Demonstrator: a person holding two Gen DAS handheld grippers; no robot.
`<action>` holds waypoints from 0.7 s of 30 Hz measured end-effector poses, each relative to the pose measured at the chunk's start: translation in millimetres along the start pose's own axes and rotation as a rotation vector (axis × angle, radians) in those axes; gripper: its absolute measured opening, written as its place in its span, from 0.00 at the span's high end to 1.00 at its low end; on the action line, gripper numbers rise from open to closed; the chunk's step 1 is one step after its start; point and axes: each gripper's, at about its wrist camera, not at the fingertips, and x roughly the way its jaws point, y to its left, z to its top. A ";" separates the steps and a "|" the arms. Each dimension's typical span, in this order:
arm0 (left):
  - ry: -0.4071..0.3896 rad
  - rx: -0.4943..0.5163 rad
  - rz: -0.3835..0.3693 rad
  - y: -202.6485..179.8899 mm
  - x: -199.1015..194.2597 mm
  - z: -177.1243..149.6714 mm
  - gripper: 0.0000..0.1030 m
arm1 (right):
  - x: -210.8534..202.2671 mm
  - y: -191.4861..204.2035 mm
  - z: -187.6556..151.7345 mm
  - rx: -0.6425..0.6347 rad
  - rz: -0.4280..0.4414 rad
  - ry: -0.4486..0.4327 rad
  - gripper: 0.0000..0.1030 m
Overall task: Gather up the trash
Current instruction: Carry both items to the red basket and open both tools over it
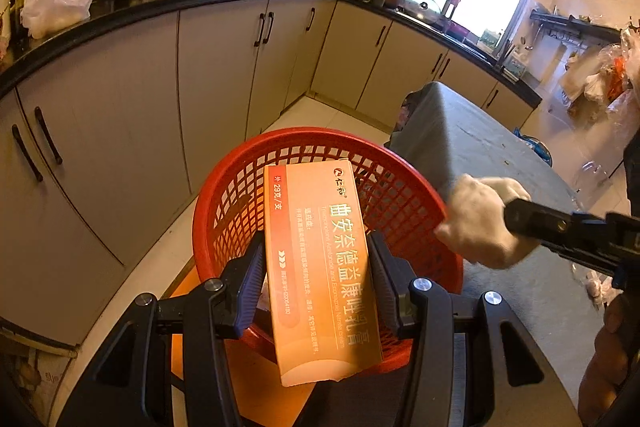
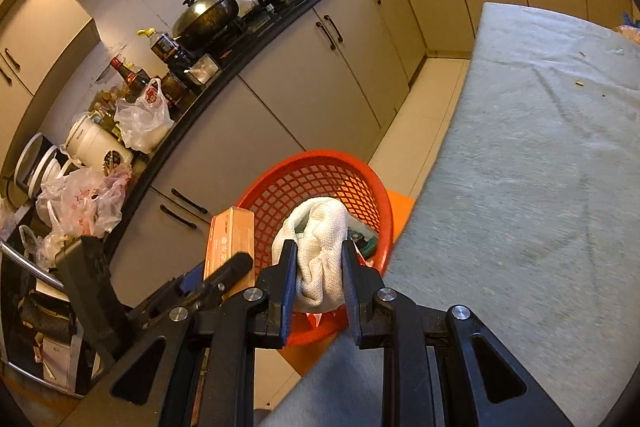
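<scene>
Two grippers are working over the red basket, which is sitting on the floor just beside the table. Left gripper is clamping an orange box between its jaws, holding it above the basket's near rim. Right gripper is pinching a white cloth over the basket, where some green trash is lying inside.

The right gripper clamps a white cloth over the red basket, beside an orange box
</scene>
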 end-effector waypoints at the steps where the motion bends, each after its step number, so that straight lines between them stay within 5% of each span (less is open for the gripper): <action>1: 0.003 0.000 0.000 -0.2 1.5 -1.0 0.53 | 3.5 0.7 1.1 0.001 -0.006 -0.003 0.77; 14: 0.036 0.011 -0.001 -3.4 19.2 -5.0 0.53 | 36.0 -4.5 -2.2 0.010 -0.024 0.013 0.76; 21: 0.035 -0.005 -0.001 -2.2 16.6 -3.9 0.53 | 34.4 -6.2 -0.6 0.014 -0.011 0.018 0.63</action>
